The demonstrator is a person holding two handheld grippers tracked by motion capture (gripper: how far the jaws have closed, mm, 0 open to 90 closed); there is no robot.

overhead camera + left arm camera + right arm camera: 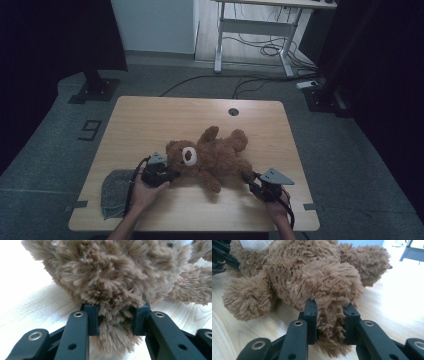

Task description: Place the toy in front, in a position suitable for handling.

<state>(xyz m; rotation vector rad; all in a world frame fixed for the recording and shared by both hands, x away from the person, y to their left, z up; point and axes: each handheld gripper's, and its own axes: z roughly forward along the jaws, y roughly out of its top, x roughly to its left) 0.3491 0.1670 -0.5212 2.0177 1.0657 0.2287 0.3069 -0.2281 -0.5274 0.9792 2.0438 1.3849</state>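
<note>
High view first: nearest us, our two hands came in from the bottom edge, the left gripper (159, 175) at the teddy bear's (212, 157) head end and the right gripper (264, 187) at a lower limb on the other side. The bear lay on its back on the wooden table (150, 120), toward the near edge, its long axis running roughly from near left to far right, head by the left hand. A grey cloth (114, 192) lay at the near left corner, just beside the left hand and apart from the bear.

In the left gripper view, our jaws were closed on a tuft of brown plush at the bear's head (112, 277), fur bulging between and below them. In the right gripper view, the jaws likewise pinched a furry limb (332, 310), with the body and the other limbs stretching away beyond.

With both ends held, we judged the bear was set to be lifted or stretched along its length; neither hand was clearly nearer, each holding its own end.

Farther off stood a desk frame (260, 30) with loose cables on the floor
</note>
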